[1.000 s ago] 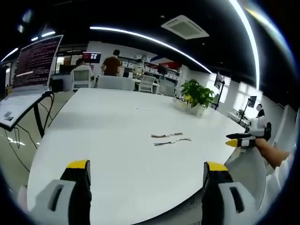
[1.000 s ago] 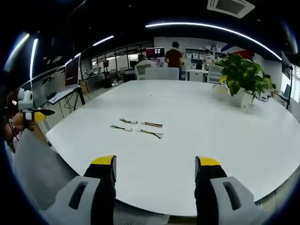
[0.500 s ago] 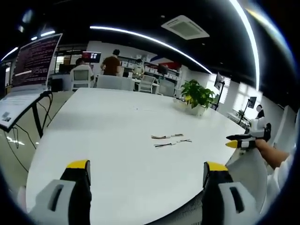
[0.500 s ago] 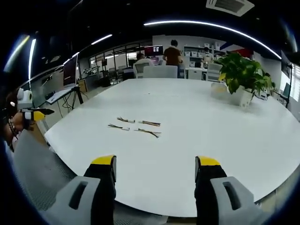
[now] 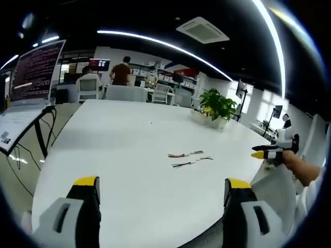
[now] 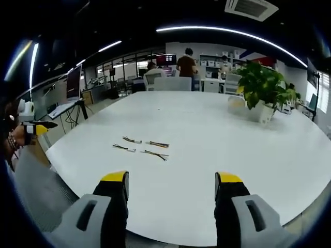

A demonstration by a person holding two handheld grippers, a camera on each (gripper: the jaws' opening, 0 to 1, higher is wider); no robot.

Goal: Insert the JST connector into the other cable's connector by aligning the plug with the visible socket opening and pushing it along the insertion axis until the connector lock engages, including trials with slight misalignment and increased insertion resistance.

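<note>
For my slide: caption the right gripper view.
Open right tongs face short cables lying on a white table, untouched.

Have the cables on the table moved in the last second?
No. The cables keep the same spot against the potted plant and the table edge; the slight shift comes from the camera.

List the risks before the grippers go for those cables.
1. The cables are thin and lie flat on the white table, close together; the wide-open right gripper may pinch two at once or slip off.
2. Both grippers are away from the cables; the left gripper approaches from the opposite side, so they might collide above the pieces.
3. The connectors are too small to tell apart, so misalignment is likely.
</note>
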